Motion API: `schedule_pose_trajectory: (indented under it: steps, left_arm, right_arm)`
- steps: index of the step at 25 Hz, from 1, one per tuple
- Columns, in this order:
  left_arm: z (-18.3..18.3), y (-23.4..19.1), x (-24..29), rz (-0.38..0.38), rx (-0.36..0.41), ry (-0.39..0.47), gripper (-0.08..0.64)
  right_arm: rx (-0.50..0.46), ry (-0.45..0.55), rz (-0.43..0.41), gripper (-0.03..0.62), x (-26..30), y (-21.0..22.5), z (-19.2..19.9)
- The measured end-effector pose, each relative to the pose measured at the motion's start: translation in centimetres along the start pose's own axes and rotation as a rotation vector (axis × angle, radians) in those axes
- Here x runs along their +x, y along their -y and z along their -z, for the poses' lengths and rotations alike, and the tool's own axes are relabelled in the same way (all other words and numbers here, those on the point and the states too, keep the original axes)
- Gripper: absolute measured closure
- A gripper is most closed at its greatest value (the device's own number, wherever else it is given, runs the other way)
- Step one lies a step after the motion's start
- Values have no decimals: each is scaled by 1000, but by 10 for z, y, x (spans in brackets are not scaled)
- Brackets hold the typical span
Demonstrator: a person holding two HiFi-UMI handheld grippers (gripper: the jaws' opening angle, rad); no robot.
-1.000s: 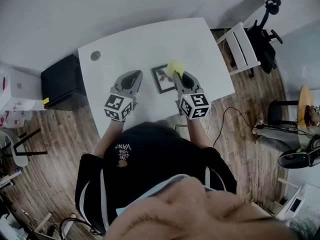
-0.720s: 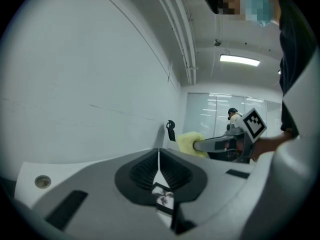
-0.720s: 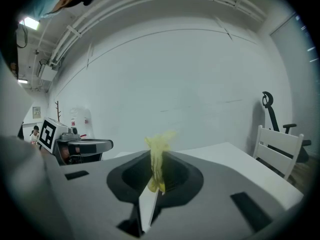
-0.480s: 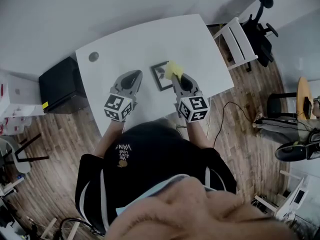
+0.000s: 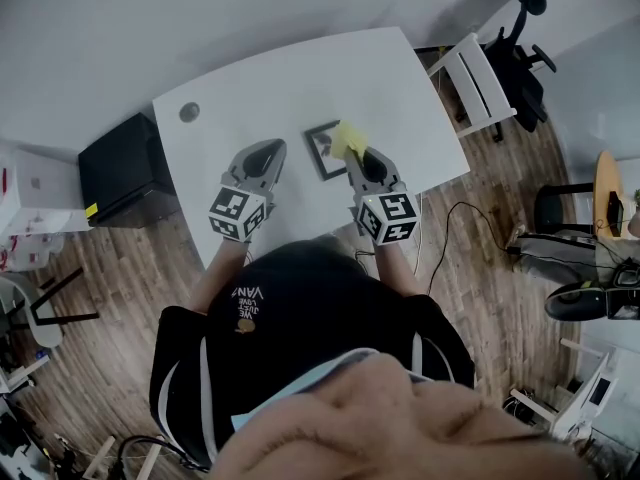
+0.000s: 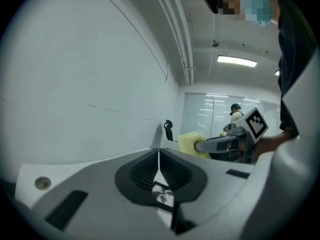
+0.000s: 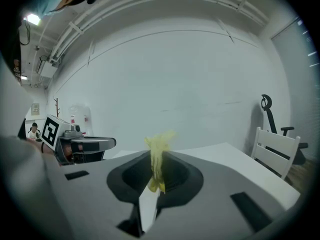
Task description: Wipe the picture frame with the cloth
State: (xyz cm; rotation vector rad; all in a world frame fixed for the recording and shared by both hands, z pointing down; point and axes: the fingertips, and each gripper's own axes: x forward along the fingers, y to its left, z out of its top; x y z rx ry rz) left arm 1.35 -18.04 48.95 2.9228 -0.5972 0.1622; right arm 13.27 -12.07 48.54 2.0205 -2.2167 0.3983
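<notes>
Yellow cloth (image 5: 348, 136) is sitting clamped in the right tool (image 5: 357, 154), over the picture frame (image 5: 321, 158) lying on the white table (image 5: 280, 83). The left tool (image 5: 270, 152) is hovering beside the frame, jaws together on nothing. With nothing bracing the frame, a wiping push is risking sliding it away.

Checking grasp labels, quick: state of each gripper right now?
Left gripper: shut, nothing between the jaws.
Right gripper: shut on the yellow cloth.
</notes>
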Motion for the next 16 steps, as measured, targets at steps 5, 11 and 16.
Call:
schedule_pose_trajectory:
  steps: [5, 11, 16]
  left_arm:
    - [0, -2, 0, 6, 1, -1, 540]
    - [1, -4, 0, 9, -8, 1, 540]
    - [3, -3, 5, 11, -11, -5, 540]
  right_arm:
    - [3, 7, 2, 554, 2, -1, -1]
    - [18, 8, 9, 554, 3, 0, 1]
    - [19, 9, 11, 554, 5, 4, 0]
